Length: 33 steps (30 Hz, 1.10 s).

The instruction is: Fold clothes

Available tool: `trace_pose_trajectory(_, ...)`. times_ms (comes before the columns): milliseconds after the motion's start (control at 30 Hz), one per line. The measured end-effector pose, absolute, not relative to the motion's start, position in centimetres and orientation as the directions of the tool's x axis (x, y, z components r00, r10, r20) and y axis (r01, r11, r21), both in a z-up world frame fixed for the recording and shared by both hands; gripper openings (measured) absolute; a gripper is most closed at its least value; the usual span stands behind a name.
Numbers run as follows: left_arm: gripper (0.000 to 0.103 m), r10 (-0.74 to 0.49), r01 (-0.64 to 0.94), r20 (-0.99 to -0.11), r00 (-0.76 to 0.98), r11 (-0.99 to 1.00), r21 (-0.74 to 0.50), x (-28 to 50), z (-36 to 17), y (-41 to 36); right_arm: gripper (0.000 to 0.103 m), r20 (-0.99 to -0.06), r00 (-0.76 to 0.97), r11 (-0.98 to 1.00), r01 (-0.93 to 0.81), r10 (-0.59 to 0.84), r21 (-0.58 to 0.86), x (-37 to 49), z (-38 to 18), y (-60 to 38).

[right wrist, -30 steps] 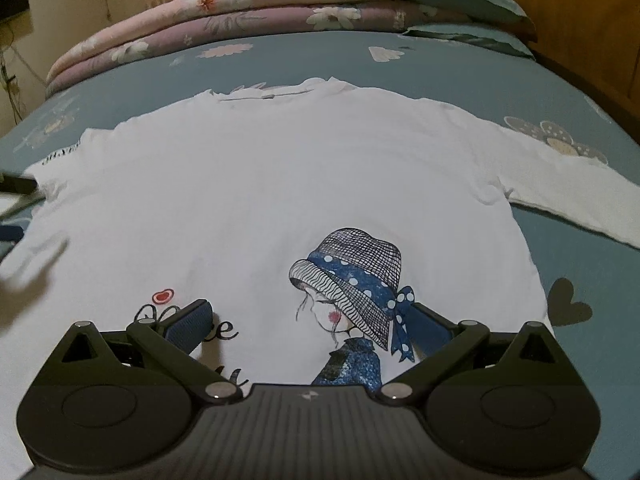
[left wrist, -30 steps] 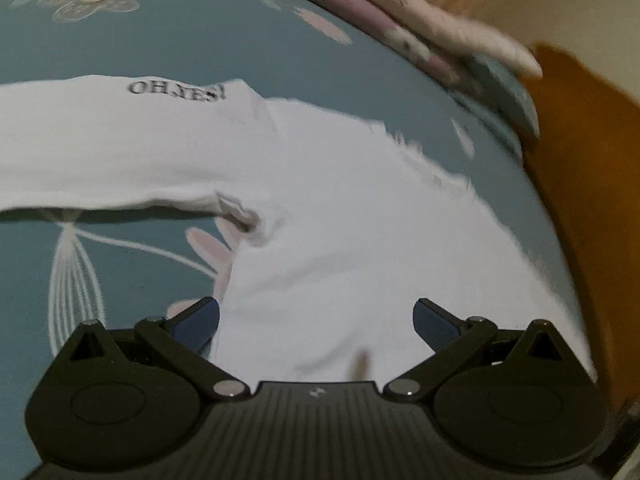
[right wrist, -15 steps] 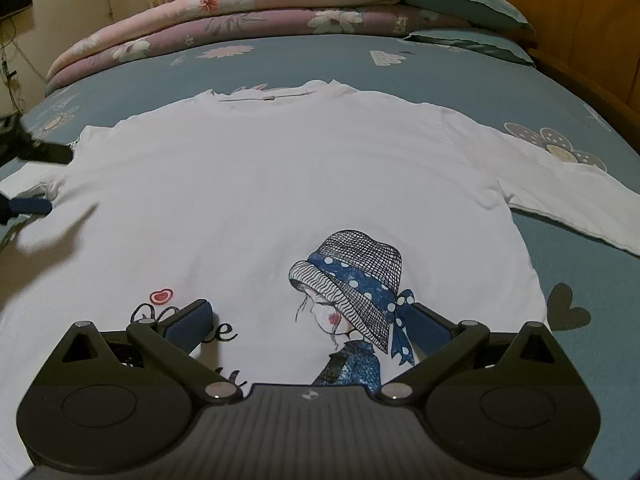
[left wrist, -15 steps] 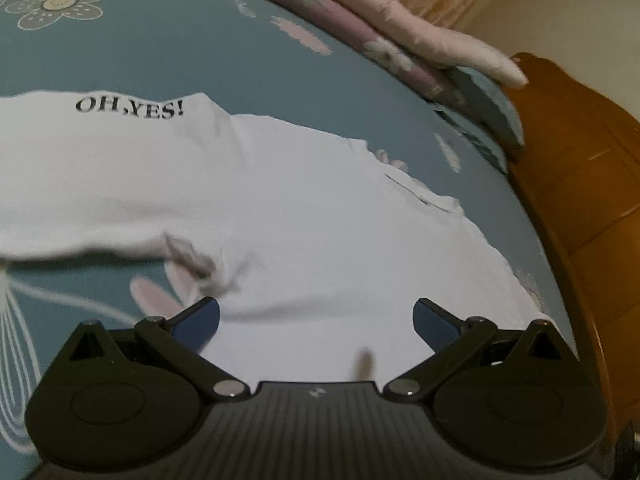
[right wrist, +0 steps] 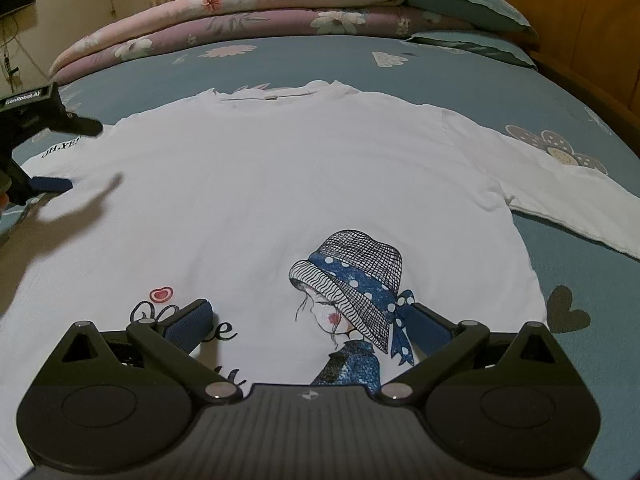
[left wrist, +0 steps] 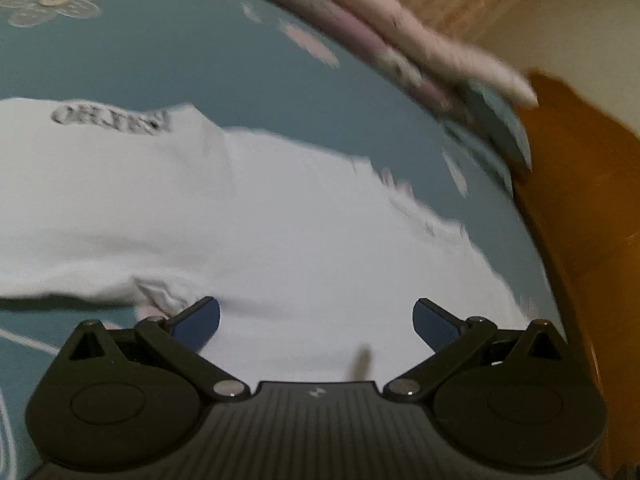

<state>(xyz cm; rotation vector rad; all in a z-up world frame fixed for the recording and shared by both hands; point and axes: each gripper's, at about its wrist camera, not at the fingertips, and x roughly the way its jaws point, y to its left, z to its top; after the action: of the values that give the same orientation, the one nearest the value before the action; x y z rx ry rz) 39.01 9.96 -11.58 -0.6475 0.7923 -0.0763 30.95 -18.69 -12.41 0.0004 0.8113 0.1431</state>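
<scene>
The white T-shirt (right wrist: 280, 184) lies flat, print up, on the bed (right wrist: 440, 76); both the left gripper (left wrist: 316, 320) and right gripper (right wrist: 308, 320) gape empty.

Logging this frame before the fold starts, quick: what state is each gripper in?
Left gripper: open, holding nothing, over the white shirt.
Right gripper: open, holding nothing, over the shirt's hem.

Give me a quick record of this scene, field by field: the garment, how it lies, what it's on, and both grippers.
garment: white T-shirt, hat-girl print
layout: spread flat, front up, sleeves out
surface: blue floral bedsheet
left gripper: open, at the sleeve's underarm
right gripper: open, above the print
far end: folded quilts, pillows
</scene>
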Motion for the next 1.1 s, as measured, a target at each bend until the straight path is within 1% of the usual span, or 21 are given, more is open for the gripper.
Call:
trace_pose_trajectory(67, 0.102, -0.280, -0.201, -0.630, 0.724, 0.788, -0.582, 38.7, -11.1, 10.5, 0.103, -0.723, 0.679, 0.990, -0.130, 0.129, 0.054, 30.9, -12.4, -18.7)
trace_pose_trajectory(133, 0.102, -0.311, -0.168, -0.609, 0.730, 0.782, -0.600, 39.0, -10.3, 10.2, 0.103, -0.723, 0.679, 0.990, -0.129, 0.126, 0.052, 30.9, -12.4, -18.7)
trace_pose_trajectory(233, 0.102, -0.391, -0.097, -0.576, 0.718, 0.764, -0.638, 39.9, -9.8, 9.1, 0.103, -0.723, 0.680, 0.991, -0.127, 0.122, 0.047, 30.8, -12.4, -18.6)
trace_pose_trajectory(333, 0.102, -0.432, -0.077, -0.605, 0.669, 0.769, -0.635, 41.6, -11.0, 7.8, 0.103, -0.723, 0.681, 0.991, -0.128, 0.121, 0.045, 30.8, -12.4, -18.5)
trace_pose_trajectory(400, 0.102, -0.386, -0.092, -0.645, 0.660, 0.810, -0.579, 42.7, -11.8, 7.3, 0.103, -0.722, 0.681, 0.991, -0.128, 0.120, 0.044, 30.8, -12.4, -18.5)
trace_pose_trajectory(500, 0.102, -0.314, -0.106, -0.649, 0.694, 0.846, -0.522, 44.6, -12.2, 8.2, 0.103, -0.721, 0.682, 0.991, -0.128, 0.118, 0.042, 30.8, -12.4, -18.5)
trace_pose_trajectory(600, 0.102, -0.301, -0.129, -0.638, 0.709, 0.834, -0.537, 46.7, -12.3, 9.6, 0.103, -0.721, 0.682, 0.991, -0.127, 0.120, 0.044, 30.8, -12.5, -18.5)
trace_pose_trajectory(733, 0.102, -0.149, -0.193, -0.681, 0.717, 0.896, -0.401, 49.4, -11.8, 10.5, 0.103, -0.723, 0.680, 0.990, -0.133, 0.126, 0.048, 30.7, -12.5, -18.7)
trace_pose_trajectory(800, 0.102, -0.149, -0.199, -0.668, 0.729, 0.888, -0.415, 50.2, -11.9, 11.5, 0.103, -0.723, 0.679, 0.990, -0.135, 0.127, 0.046, 30.7, -12.4, -18.8)
trace_pose_trajectory(900, 0.102, -0.107, -0.214, -0.683, 0.723, 0.905, -0.369, 51.8, -11.7, 12.1, 0.103, -0.724, 0.679, 0.989, -0.138, 0.127, 0.045, 30.6, -12.4, -18.8)
trace_pose_trajectory(967, 0.102, -0.075, -0.238, -0.709, 0.701, 0.913, -0.332, 52.2, -11.1, 11.9, 0.103, -0.724, 0.678, 0.989, -0.138, 0.127, 0.045, 30.5, -12.4, -18.8)
trace_pose_trajectory(1033, 0.102, -0.109, -0.219, -0.703, 0.702, 0.907, -0.359, 51.3, -10.2, 11.8, 0.103, -0.724, 0.678, 0.989, -0.138, 0.128, 0.046, 30.4, -12.3, -18.9)
trace_pose_trajectory(1100, 0.102, -0.164, -0.153, -0.690, 0.705, 0.915, -0.373, 49.9, -9.1, 11.2, 0.103, -0.724, 0.677, 0.989, -0.138, 0.129, 0.047, 30.4, -12.3, -18.9)
